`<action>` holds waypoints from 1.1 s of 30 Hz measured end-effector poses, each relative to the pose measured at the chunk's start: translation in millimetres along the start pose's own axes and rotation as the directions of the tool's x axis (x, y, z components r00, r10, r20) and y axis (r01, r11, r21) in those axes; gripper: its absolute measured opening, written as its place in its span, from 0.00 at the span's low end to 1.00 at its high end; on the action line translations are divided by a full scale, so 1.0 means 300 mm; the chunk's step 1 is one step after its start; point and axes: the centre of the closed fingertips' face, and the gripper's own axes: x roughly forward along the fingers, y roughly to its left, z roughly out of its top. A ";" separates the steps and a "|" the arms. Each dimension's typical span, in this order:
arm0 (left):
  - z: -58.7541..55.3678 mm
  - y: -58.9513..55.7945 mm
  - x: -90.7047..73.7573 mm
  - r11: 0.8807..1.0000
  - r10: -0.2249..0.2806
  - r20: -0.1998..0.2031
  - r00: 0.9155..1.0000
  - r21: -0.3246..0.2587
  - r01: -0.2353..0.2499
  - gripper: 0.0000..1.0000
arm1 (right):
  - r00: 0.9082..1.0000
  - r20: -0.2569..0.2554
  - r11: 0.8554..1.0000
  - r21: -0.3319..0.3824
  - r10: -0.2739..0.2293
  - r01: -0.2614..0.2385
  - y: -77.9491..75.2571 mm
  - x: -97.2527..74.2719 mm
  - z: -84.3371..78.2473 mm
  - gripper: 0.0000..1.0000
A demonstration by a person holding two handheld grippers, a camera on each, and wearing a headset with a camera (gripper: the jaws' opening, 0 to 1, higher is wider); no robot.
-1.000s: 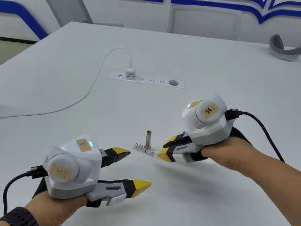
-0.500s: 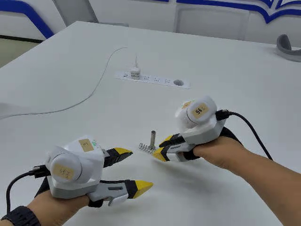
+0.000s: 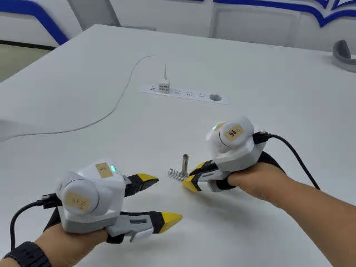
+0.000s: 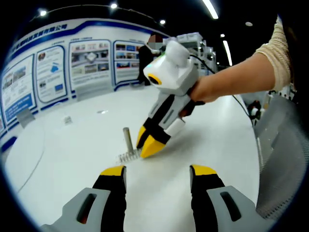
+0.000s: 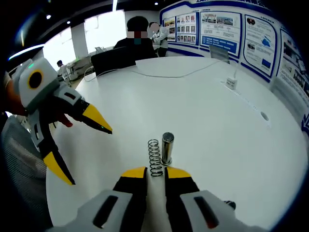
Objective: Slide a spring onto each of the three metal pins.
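Note:
A short metal pin (image 3: 185,162) stands upright on the white table (image 3: 267,111). A small spring (image 3: 176,174) lies on its side just left of the pin's base. My right gripper (image 3: 189,183) reaches in from the right, its yellow tips low on the table and shut on the spring's near end. In the right gripper view the spring (image 5: 154,157) runs from between my own tips (image 5: 155,173) up beside the pin (image 5: 167,147). My left gripper (image 3: 158,198) hovers open at the near left. In its own view the left gripper (image 4: 159,171) holds nothing and faces the spring (image 4: 128,155) and pin (image 4: 127,140).
A white power strip (image 3: 181,93) with a plugged-in charger and a cable trailing left lies farther back on the table. A grey curved object (image 3: 345,55) sits at the far right edge. Black cables trail from both grippers.
My right gripper has slid left to the spring and its jaws have narrowed onto it. My left gripper has stayed open and almost still; the head camera has shifted.

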 end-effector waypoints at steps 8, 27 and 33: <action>-0.003 0.002 -0.001 1.000 0.003 -0.001 1.000 -0.001 -0.003 0.54 | 1.000 -0.001 1.000 0.007 0.003 -0.003 0.000 0.005 -0.003 0.14; -0.006 0.004 -0.004 1.000 0.008 -0.004 1.000 0.003 -0.008 0.53 | 0.999 -0.017 0.999 -0.034 0.031 -0.031 0.037 -0.051 -0.020 0.12; 0.001 -0.004 0.001 1.000 0.001 -0.002 1.000 0.008 -0.001 0.53 | 0.999 -0.023 0.996 -0.071 0.044 -0.046 0.066 -0.089 -0.026 0.11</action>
